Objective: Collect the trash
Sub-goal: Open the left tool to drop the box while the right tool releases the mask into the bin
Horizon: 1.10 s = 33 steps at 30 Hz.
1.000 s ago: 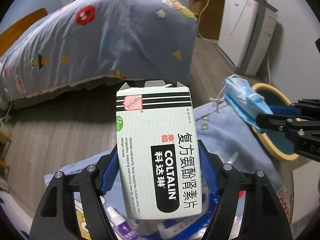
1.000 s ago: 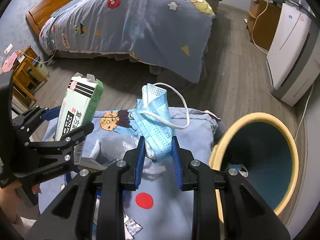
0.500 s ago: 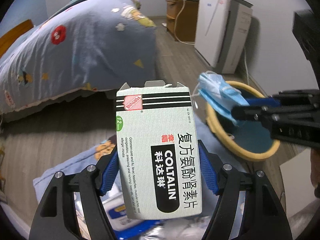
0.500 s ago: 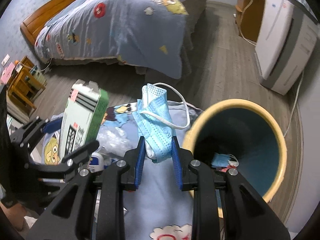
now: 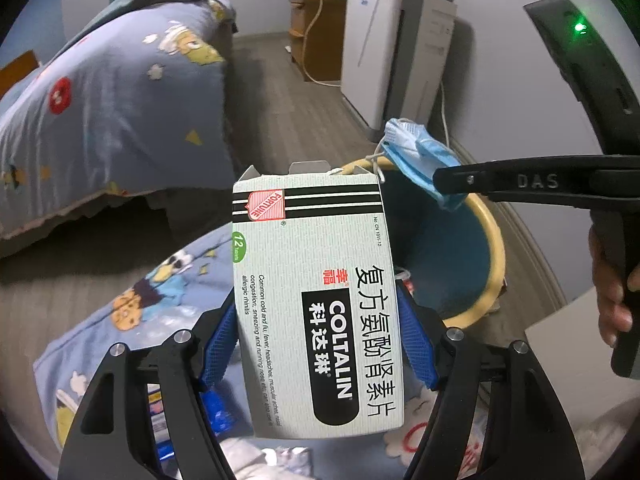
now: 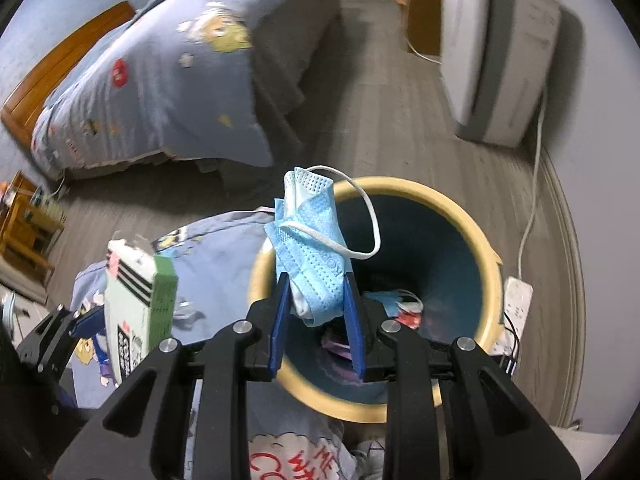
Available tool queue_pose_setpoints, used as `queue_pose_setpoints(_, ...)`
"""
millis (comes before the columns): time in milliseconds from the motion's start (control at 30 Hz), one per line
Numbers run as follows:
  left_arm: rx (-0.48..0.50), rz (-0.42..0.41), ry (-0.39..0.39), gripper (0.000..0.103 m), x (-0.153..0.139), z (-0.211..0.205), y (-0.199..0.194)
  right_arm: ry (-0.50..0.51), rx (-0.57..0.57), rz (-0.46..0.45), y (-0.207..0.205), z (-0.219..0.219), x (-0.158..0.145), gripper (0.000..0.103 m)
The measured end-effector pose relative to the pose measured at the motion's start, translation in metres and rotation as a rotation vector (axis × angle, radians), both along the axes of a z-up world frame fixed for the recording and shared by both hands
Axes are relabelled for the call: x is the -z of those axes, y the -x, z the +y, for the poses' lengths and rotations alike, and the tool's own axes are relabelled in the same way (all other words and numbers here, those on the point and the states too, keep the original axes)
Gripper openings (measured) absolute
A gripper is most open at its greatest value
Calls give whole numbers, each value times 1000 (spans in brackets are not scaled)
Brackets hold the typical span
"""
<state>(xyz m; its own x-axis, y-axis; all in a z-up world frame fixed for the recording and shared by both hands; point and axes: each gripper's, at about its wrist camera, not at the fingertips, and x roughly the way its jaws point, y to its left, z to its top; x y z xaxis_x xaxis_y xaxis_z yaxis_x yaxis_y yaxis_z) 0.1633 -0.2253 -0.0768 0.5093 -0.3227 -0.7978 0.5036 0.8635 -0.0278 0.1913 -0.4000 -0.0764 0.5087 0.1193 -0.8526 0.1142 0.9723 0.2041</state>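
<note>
Left gripper (image 5: 320, 344) is clamped on the pale green cardboard medicine box w/ black stripes (image 5: 316, 304), blue pads pressing both long sides, box upright w/ its torn top flaps open. The round bin, yellow rim and teal inside (image 5: 490, 240), sits just beyond and right of that gripper; in the right wrist view the box (image 6: 138, 300) is off to the left, over the blue cartoon-print cloth (image 6: 216, 264), not over the bin mouth.

Risk there: let go now and the box likely lands on the cloth or clips the rim. It is light and hollow, so a hard squeeze could crush it or a tilt could slide it out.

Right gripper (image 6: 316, 320) is pinched on the crumpled light blue disposable face mask (image 6: 312, 256), which stands up ahead of the pads, directly above the bin mouth (image 6: 486, 252). Its white ear loop (image 6: 370, 220) hangs free to the right. Risk: the loop may snag a fingertip or catch on the rim, leaving the mask draped over the edge, esp. as it's so light.

Vs. a sec ago: both grippers have swung rightward toward the bin. Then the mask hung over the cloth w/ the bin off to the right; now the bin lies beneath it, trash visible at the bottom. Both grips unchanged.
</note>
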Motion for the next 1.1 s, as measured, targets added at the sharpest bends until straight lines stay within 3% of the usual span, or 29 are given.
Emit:
queue_pose_setpoints(267,24,36,-18,72,24,-34,-11,-34,79,66,-1,-34,26,25)
queue_pose_setpoints(633,77,20,-57,72,43,-71,-33,-97,172,57,-2,-57,30,28)
queue_pose_setpoints(700,90,5,-56,73,41,-76,-32,-107,193,51,-1,-61,30,39)
queue_pose_setpoints(833,110,-10,-48,76,38,-80,-31,-104,233,47,1,-69,30,46)
queue_pose_setpoints(900,106,-14,-53,83,39,-80,-31,-113,249,49,2,-72,32,64)
queue_pose_setpoints(1033,79,-11,-47,90,39,-73,-30,-94,260,45,3,-71,29,77)
queue_pose_setpoints(1100,57,-7,-50,92,39,-64,-27,-84,262,38,4,-69,25,90)
